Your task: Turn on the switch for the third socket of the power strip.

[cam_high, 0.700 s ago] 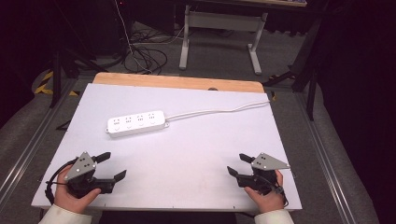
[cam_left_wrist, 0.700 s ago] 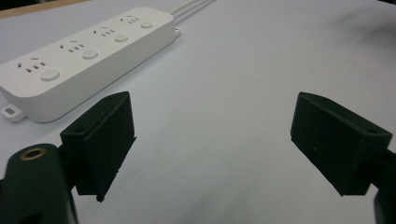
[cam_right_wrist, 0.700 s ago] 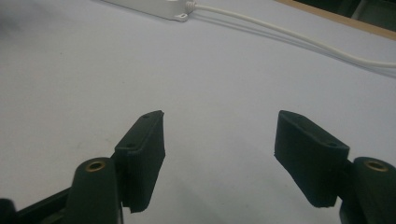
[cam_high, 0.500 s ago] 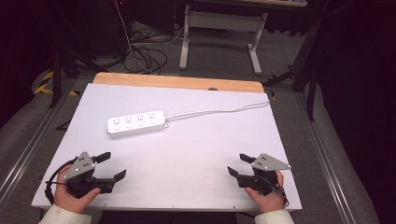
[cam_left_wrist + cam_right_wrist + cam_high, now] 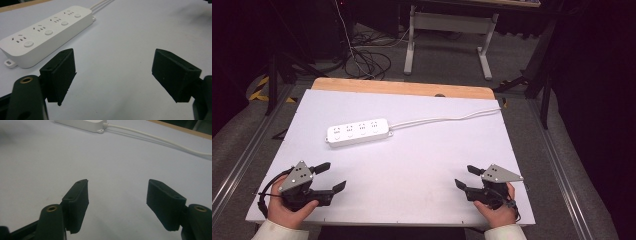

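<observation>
A white power strip [image 5: 357, 132] with several sockets lies left of the middle of the white table top [image 5: 412, 160]. Its white cable [image 5: 447, 118] runs right to the table's far right corner. The strip [image 5: 45, 32] fills the upper left of the left gripper view; its end [image 5: 82, 125] and cable [image 5: 160, 138] cross the top of the right gripper view. My left gripper [image 5: 330, 176] rests open near the front left edge, well short of the strip. My right gripper [image 5: 464, 176] rests open near the front right edge. Both hold nothing.
A wooden strip [image 5: 402, 88] borders the table's far edge. Behind the table stand a metal frame with white legs [image 5: 447, 30] and loose black cables [image 5: 362, 55] on the floor. Metal rails [image 5: 242, 160] run along both sides of the table.
</observation>
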A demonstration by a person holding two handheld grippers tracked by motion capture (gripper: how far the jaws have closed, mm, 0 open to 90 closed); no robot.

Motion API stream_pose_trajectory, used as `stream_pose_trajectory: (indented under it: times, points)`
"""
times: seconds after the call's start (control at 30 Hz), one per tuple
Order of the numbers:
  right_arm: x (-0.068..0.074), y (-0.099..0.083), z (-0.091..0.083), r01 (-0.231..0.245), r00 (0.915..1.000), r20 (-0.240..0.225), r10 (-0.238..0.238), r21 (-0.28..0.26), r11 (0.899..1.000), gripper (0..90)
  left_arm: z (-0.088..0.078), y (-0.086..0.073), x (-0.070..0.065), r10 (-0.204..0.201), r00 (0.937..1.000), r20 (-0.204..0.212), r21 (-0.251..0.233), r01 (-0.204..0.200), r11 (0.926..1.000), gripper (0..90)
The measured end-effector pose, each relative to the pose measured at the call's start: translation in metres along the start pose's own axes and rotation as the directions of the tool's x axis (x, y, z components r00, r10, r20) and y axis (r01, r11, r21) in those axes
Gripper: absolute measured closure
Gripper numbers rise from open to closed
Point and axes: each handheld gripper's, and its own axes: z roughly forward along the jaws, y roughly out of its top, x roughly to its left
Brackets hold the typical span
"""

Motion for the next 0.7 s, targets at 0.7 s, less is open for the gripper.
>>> stream_pose_trajectory:
  times: [0.7]
  points:
    - [0.001, 0.001, -0.001, 0.003, 1.0000, -0.009, -0.003, -0.014, 1.000, 34.7, -0.007, 0.031, 0.006, -0.032, 0.9989, 0.034, 0.034, 0.031, 0.9989, 23.8]
